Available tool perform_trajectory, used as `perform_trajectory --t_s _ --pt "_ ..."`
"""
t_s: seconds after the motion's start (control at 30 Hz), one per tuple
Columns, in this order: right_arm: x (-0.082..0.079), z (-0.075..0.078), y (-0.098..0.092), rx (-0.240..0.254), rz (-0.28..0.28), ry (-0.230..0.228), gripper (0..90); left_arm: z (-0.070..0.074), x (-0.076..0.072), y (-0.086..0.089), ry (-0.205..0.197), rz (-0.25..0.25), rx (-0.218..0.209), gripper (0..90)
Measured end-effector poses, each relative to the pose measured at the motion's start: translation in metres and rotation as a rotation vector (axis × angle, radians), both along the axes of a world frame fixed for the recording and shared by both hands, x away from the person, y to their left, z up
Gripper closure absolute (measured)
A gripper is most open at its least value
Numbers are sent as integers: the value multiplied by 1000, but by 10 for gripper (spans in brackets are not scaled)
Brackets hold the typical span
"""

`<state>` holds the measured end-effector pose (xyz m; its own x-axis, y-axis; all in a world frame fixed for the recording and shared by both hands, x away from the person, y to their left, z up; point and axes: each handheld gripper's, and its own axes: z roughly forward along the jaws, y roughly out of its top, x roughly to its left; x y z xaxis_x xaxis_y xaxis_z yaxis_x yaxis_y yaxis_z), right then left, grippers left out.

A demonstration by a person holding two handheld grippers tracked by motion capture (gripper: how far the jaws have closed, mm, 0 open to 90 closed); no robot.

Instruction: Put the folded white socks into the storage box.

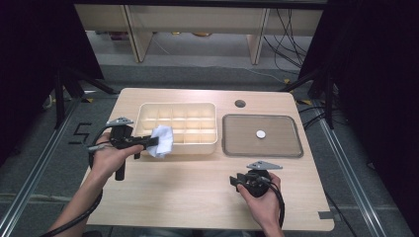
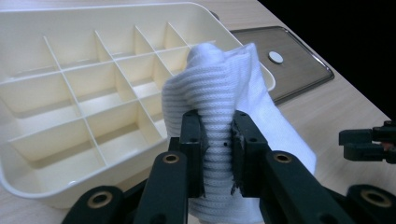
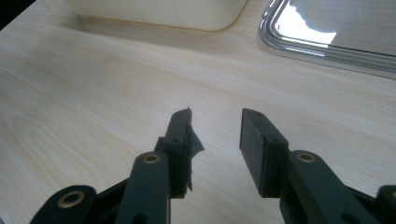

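A white ribbed cloth (image 1: 161, 140) (image 2: 224, 98) is pinched between the jaws of my left gripper (image 1: 153, 141) (image 2: 217, 140), held at the near left corner of a cream divided box (image 1: 210, 143) (image 2: 28, 186). The box has several empty compartments. Near the table's front, my right gripper (image 1: 235, 180) (image 3: 215, 135) stands open with nothing between its pads, over bare wood. It also appears at the right edge of the left gripper view as the right gripper (image 2: 369, 143). A small white disc (image 1: 260, 134) (image 2: 275, 57) lies in a grey metal tray (image 1: 232, 148) (image 2: 308, 79).
The tray's shiny rim (image 3: 327, 51) and the box's near wall (image 3: 187, 16) lie ahead of my right gripper. A round cable hole (image 1: 240, 103) sits behind the tray. Dark stands flank the table.
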<state>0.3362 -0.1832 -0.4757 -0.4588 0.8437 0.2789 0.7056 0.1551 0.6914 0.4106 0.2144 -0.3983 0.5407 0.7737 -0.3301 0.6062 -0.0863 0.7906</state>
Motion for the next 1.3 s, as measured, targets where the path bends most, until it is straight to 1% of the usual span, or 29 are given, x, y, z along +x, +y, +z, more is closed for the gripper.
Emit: perform_trajectory --t_s 0.07,0.1,0.2,0.23,0.27,0.3,0.33,0.37,0.4,0.53,0.57,0.6,0.7,0.73,0.77,0.8,0.83,0.87,0.9,0.93,1.0,1.03,1.07,1.1,1.17,1.2,1.23,1.27,1.3 --pt "0 0 0 -1 2 7 644 2 7 6 2 16 1 763" --pt "0 0 0 -1 2 7 644 2 7 6 2 16 1 763" --pt "1 -1 -1 -7 14 -11 642 2 17 13 15 32 3 762" --pt "1 -1 -2 -17 9 -21 640 0 24 17 22 45 -8 762" --pt "1 -1 -2 -17 9 -21 640 0 24 17 22 45 -8 762" --pt "1 -1 -2 -16 9 -21 640 0 28 20 28 56 -1 762" --pt "0 -1 0 17 -4 3 638 -1 32 23 31 68 -3 762" --pt "0 -1 0 17 -4 3 638 -1 32 23 31 68 -3 762" --pt "2 -2 -2 7 13 -17 638 -2 35 24 36 76 -1 762" --pt "1 -3 -3 -2 8 -11 637 -6 43 30 41 94 15 762" --pt "0 -2 -2 -2 -5 -3 637 -7 45 31 43 97 19 761" --pt "1 -2 -3 -21 2 -23 637 -10 50 34 51 104 33 762" --pt "1 -3 -2 -8 9 -17 636 -13 54 35 60 120 25 761" --pt "1 -3 -1 7 13 -9 636 -15 57 38 66 122 36 761" --pt "1 -3 -1 7 13 -9 636 -16 58 37 67 130 28 761" --pt "1 -4 -1 11 15 -13 635 -18 60 39 71 127 42 761" --pt "1 -4 -2 12 13 -12 635 -21 64 42 42 108 57 761" --pt "1 -4 -2 -3 9 -11 635 -23 65 43 45 114 75 761" --pt "1 -4 -2 -3 8 -9 635 -24 65 43 55 119 85 761" --pt "1 -4 -2 -2 7 -9 634 -26 64 42 84 142 81 760" --pt "1 -4 -1 2 4 -5 634 -30 66 44 96 132 104 759" --pt "1 -4 -1 2 4 -5 634 -32 67 44 97 136 111 759" --pt "1 -4 -2 -15 6 -17 634 -33 68 45 97 134 123 759" --pt "1 -4 0 7 15 -9 634 -35 69 46 101 128 137 759" --pt "1 -5 -1 10 18 -10 634 -38 70 47 108 126 141 758" --pt "1 -5 -1 7 19 -15 634 -39 71 48 105 129 152 758" --pt "0 -4 -1 -9 14 -13 634 -41 71 48 100 130 175 757" --pt "1 -5 -1 0 18 -15 633 -43 71 49 99 125 204 756" --pt "1 -6 -1 11 15 -7 633 -44 72 49 104 117 215 756"
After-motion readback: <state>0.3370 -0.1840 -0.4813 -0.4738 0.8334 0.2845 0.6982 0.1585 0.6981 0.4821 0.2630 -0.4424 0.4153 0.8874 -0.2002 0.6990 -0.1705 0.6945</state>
